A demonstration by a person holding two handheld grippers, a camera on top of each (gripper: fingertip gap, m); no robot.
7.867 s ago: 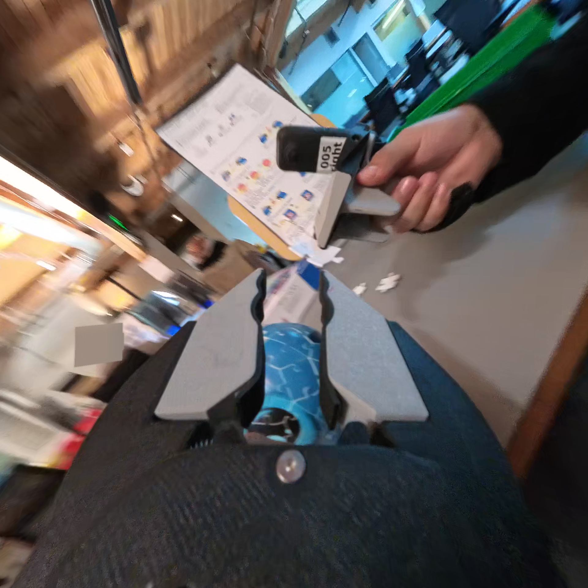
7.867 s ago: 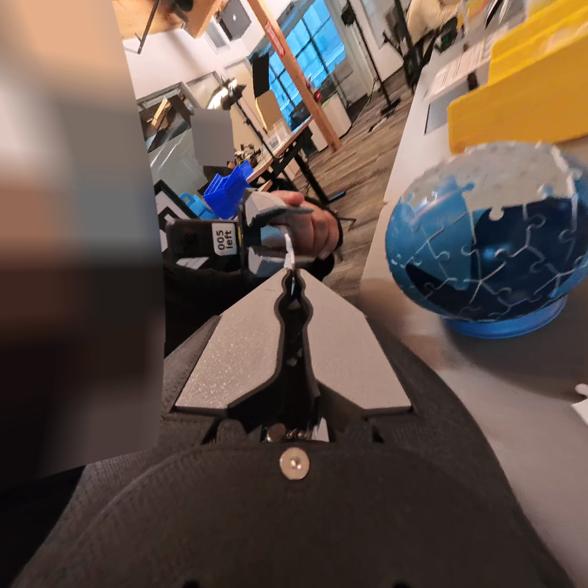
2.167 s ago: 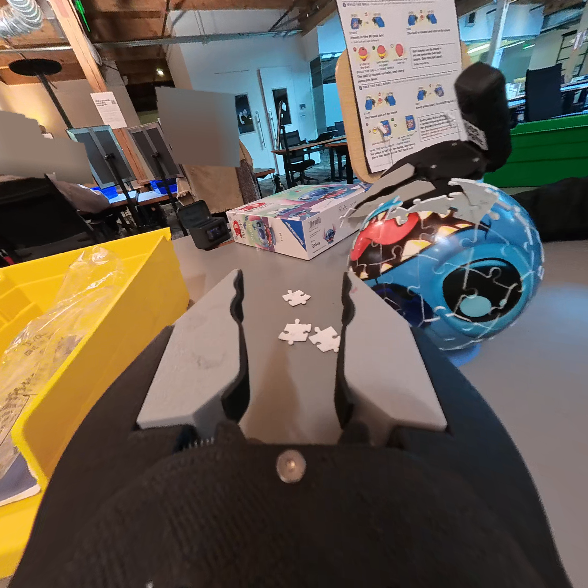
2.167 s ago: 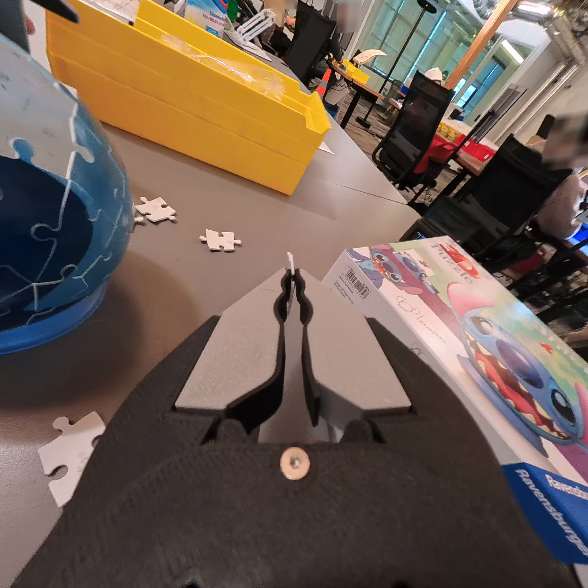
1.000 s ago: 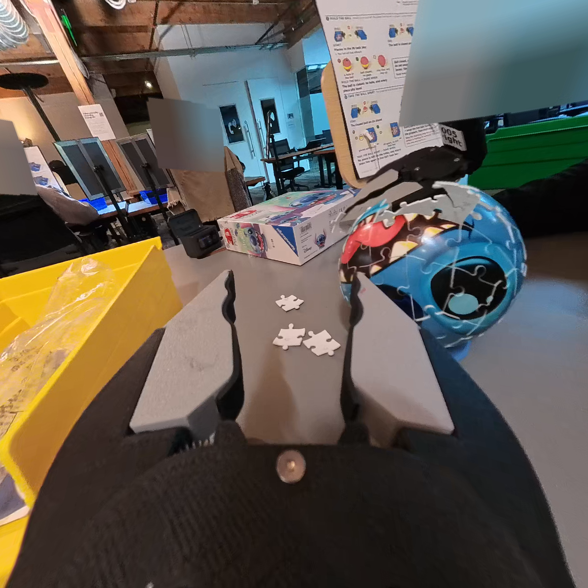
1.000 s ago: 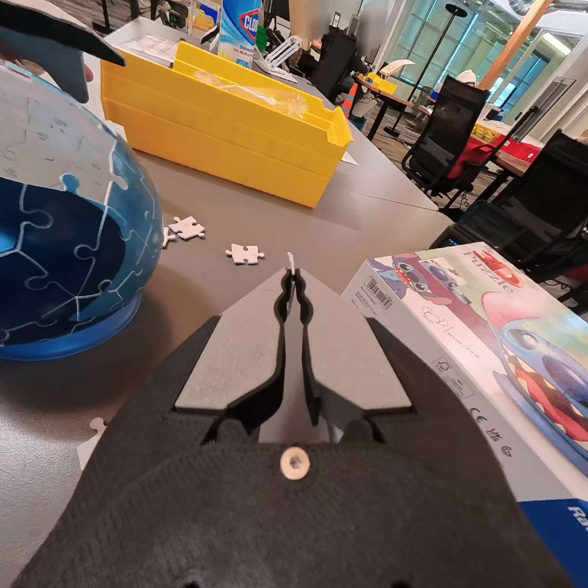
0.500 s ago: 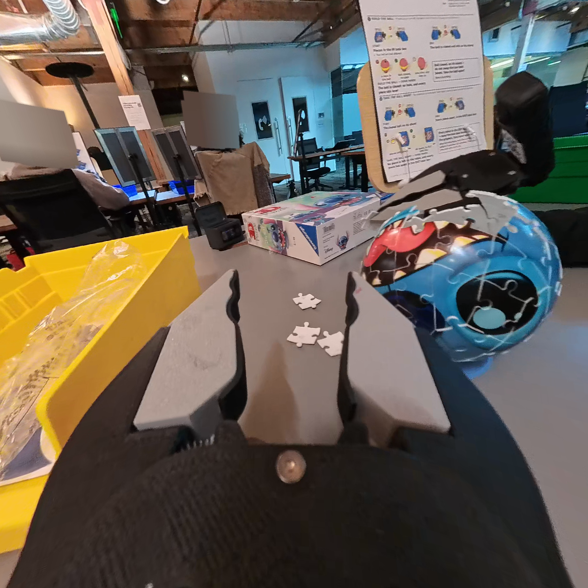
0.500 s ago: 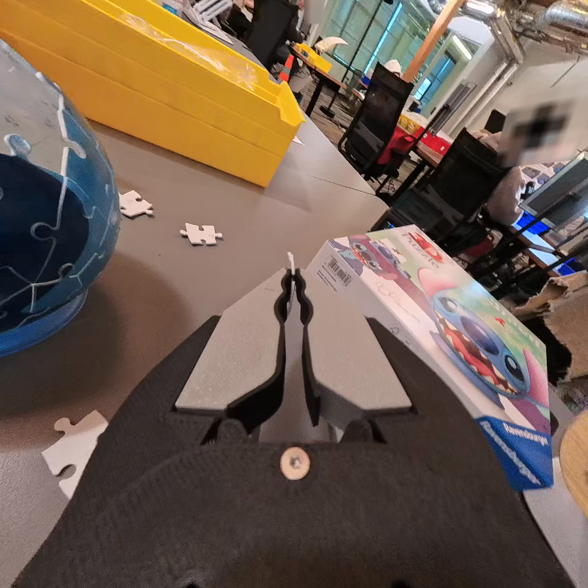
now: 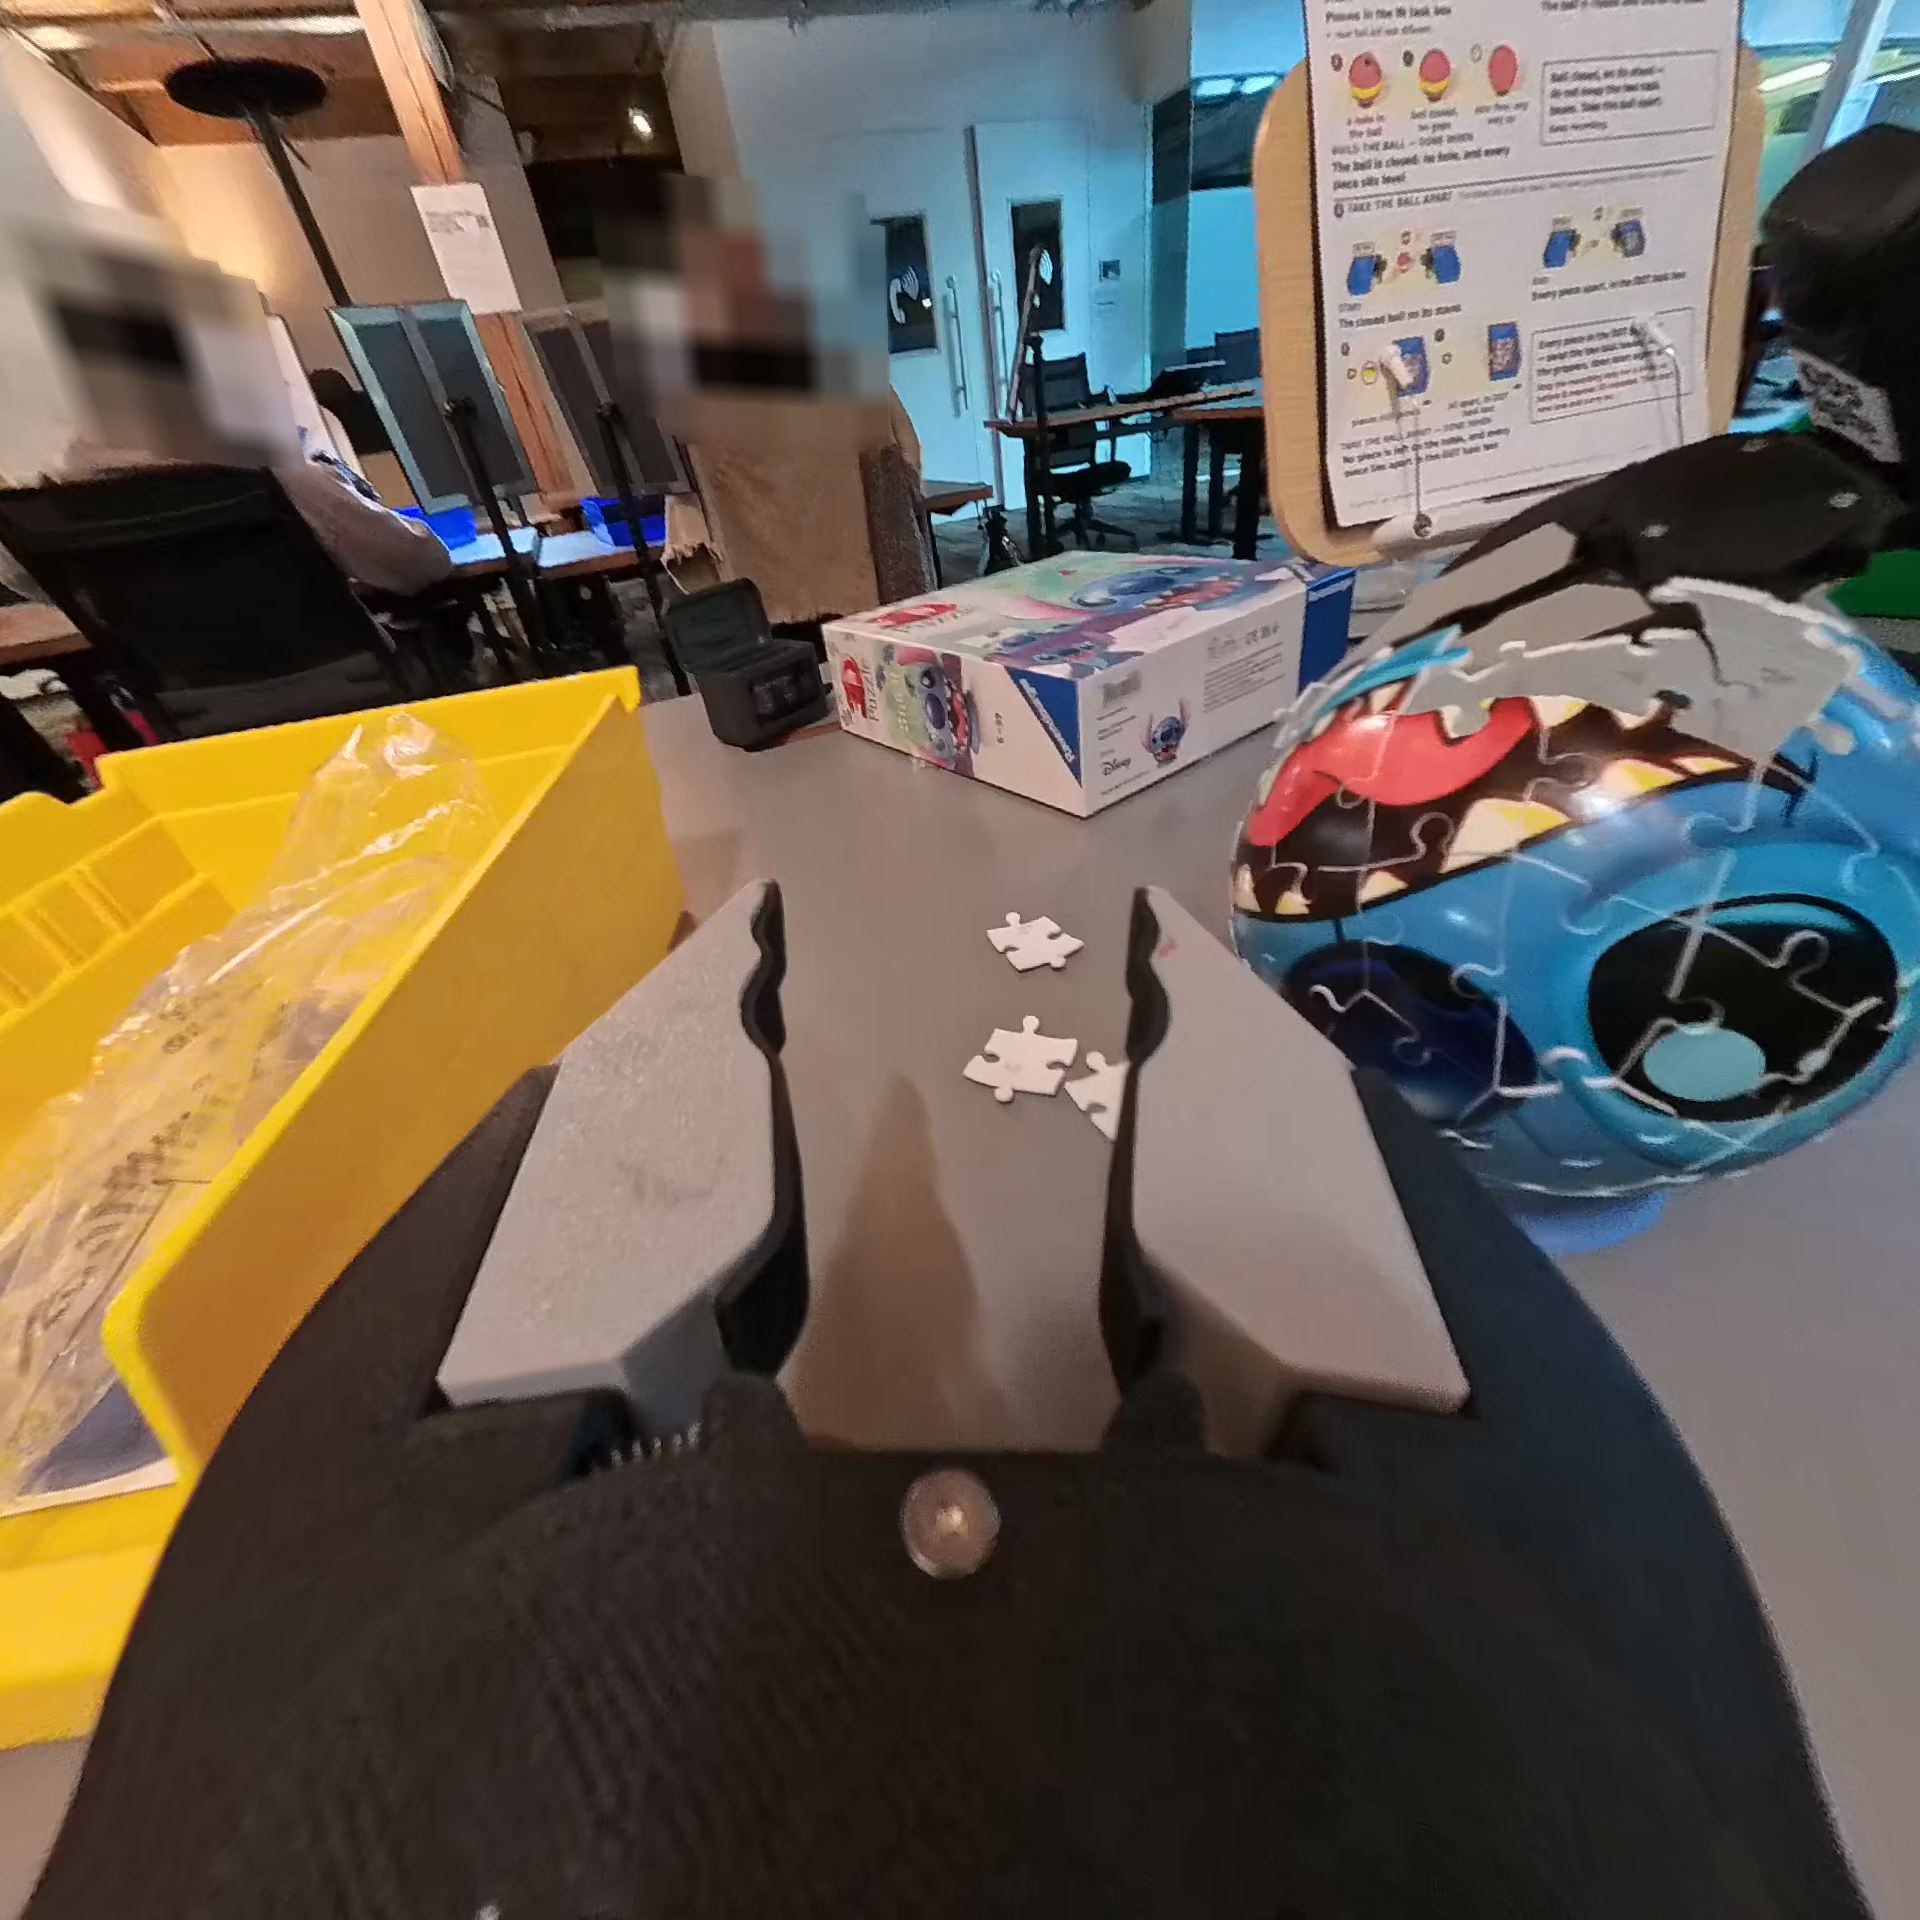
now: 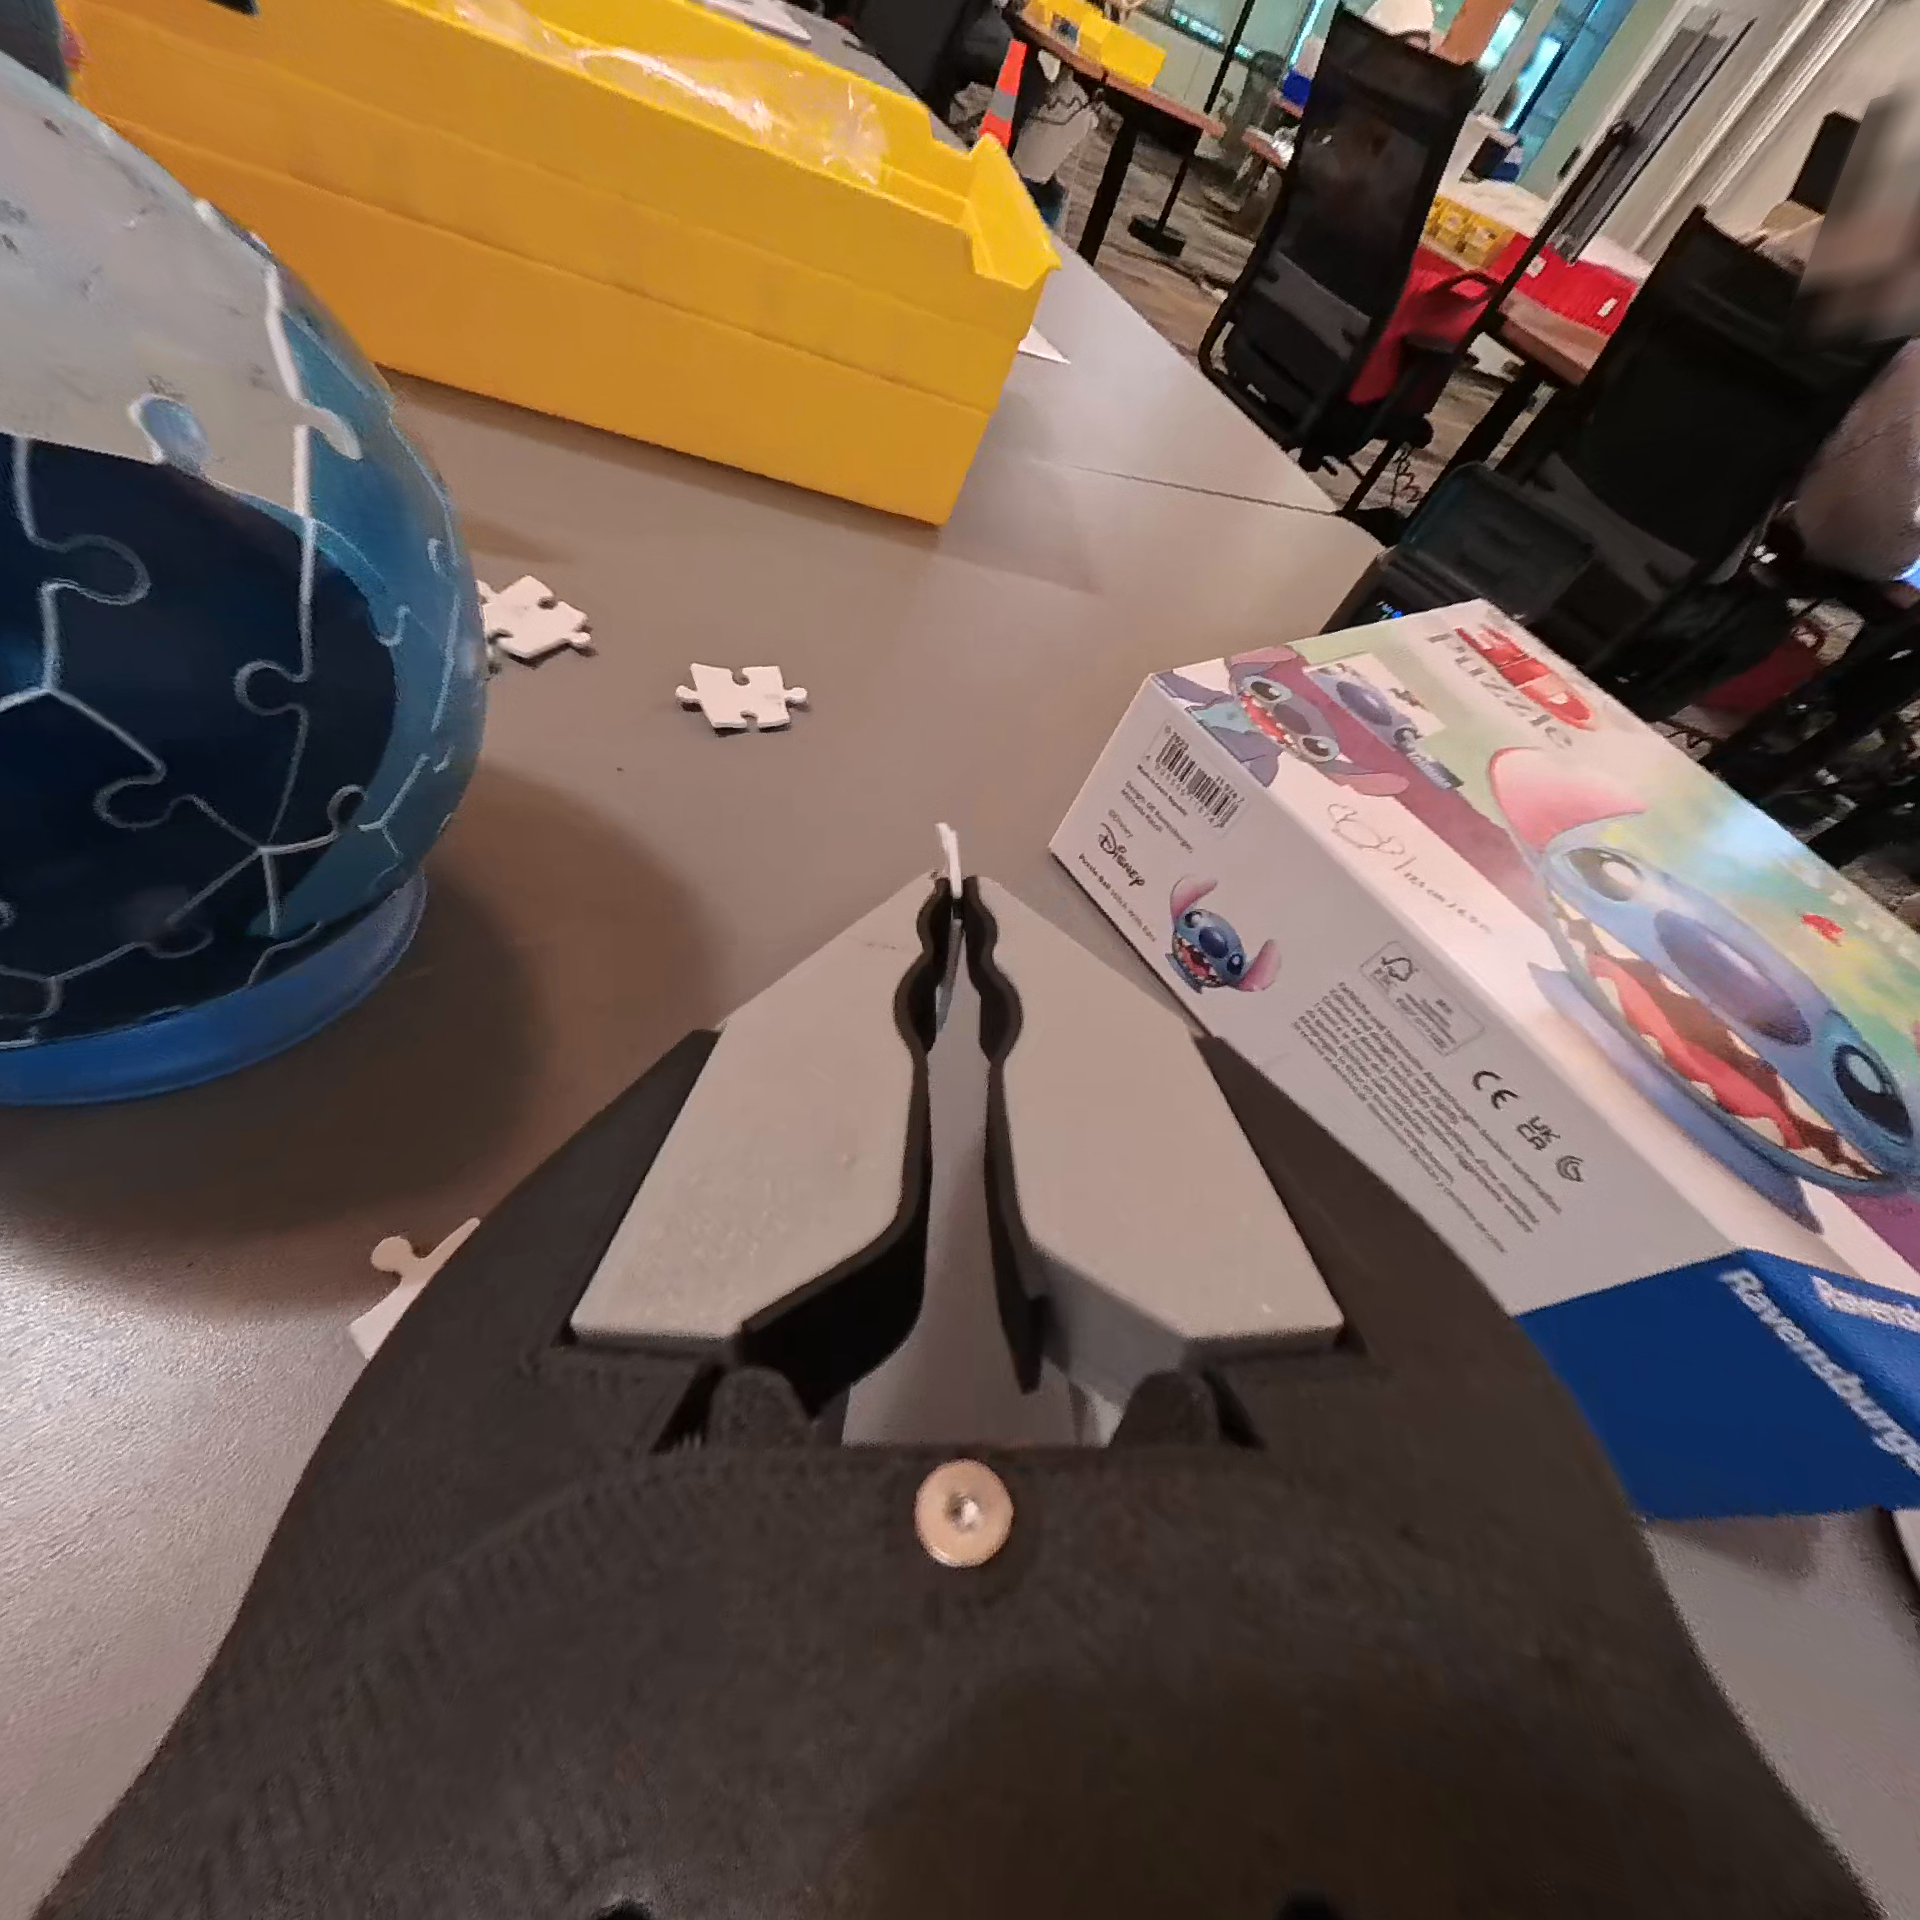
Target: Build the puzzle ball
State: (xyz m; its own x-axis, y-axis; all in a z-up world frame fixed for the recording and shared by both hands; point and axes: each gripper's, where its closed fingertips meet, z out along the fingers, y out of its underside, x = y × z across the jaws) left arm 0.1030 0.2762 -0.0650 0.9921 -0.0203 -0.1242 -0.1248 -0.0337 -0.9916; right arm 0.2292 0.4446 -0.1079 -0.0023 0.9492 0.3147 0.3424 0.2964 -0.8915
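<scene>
One white puzzle piece is pinched on edge in the right gripper; the left gripper is spread and empty. The ball, right of frame, likely needs that piece seated at its open top.

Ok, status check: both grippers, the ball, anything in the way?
Left gripper open, empty, over loose pieces. Right gripper shut on a white piece. Puzzle ball on its stand, top unfinished. Puzzle box close ahead of the right gripper.
</scene>
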